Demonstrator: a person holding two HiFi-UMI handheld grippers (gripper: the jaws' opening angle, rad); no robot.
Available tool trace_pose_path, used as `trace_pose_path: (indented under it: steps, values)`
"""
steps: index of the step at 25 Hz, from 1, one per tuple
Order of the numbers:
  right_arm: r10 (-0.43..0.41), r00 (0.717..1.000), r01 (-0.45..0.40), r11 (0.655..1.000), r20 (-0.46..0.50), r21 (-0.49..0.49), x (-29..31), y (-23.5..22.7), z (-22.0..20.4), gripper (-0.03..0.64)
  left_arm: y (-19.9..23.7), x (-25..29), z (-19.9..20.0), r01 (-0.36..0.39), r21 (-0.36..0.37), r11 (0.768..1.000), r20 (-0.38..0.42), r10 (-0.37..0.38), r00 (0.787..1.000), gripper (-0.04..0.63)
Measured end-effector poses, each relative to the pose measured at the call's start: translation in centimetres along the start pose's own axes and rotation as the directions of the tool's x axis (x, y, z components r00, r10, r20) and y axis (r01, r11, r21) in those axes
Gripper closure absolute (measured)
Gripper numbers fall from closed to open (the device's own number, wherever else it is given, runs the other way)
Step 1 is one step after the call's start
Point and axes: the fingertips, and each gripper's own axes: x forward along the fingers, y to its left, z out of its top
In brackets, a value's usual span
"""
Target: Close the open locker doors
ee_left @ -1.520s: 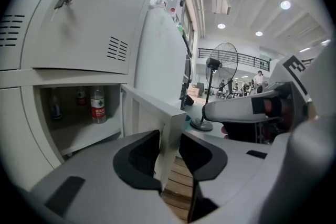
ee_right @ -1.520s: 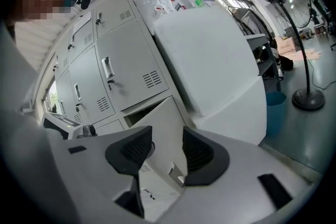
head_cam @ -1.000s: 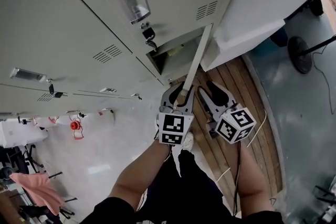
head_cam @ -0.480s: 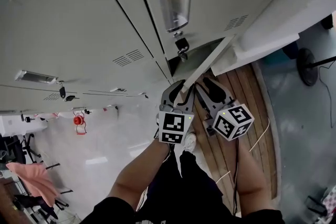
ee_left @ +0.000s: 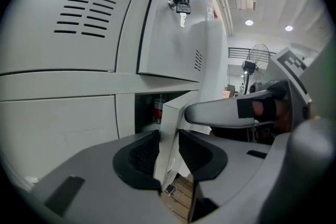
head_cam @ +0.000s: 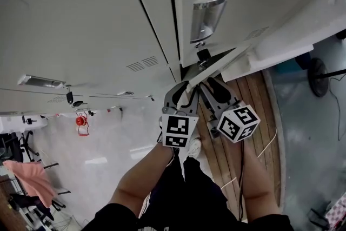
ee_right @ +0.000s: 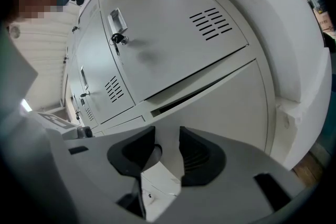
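Observation:
A low grey locker door stands ajar and shows edge-on in the head view. My left gripper is shut on its free edge. In the left gripper view the door edge sits between both pads, with a dark opening behind it. My right gripper is just right of that edge, facing the door's outer face. Its jaws are closing, a narrow gap remains, and I see nothing held between them. Keys hang in the lock of the locker above.
Closed locker doors with vents and a metal handle fill the wall. A white block juts out right of the open door. Below lie wooden planks with cables, and a fan base at far right.
The door has swung toward the locker and the dark opening has narrowed. Both grippers have moved with it, closer to the locker face.

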Motion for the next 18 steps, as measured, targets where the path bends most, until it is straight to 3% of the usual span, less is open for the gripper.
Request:
trace_pose_path:
  steps: [18]
  values:
    - [-0.002, 1.0, 0.002, 1.0, 0.016, -0.004, 4.9, 0.0, 1.5, 0.462, 3.7, -2.5, 0.3, -0.039, -0.044, 0.998, 0.031, 0.04, 0.999, 0.482]
